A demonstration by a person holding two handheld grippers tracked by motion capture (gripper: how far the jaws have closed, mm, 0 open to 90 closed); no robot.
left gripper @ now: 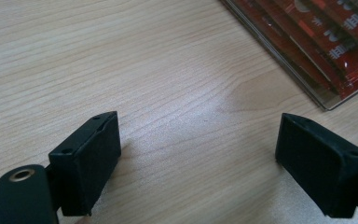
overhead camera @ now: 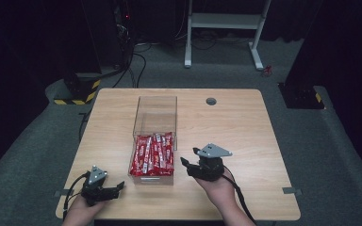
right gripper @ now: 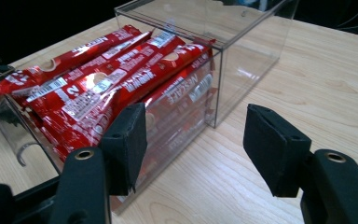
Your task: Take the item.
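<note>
My right tongs (right gripper: 193, 149) stand apart beside the clear box (right gripper: 242, 60) of red sachets (right gripper: 107, 79), ready to pick one, while my left tongs (left gripper: 198, 158) wait parted over the surface (left gripper: 121, 60).

"NESCAFE" on red sachets (right gripper: 121, 74)

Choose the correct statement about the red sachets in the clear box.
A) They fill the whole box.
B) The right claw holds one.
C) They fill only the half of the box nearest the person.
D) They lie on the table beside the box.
C: in the high view the red sachets sit in the near half of the clear box, whose far half is bare.
</note>
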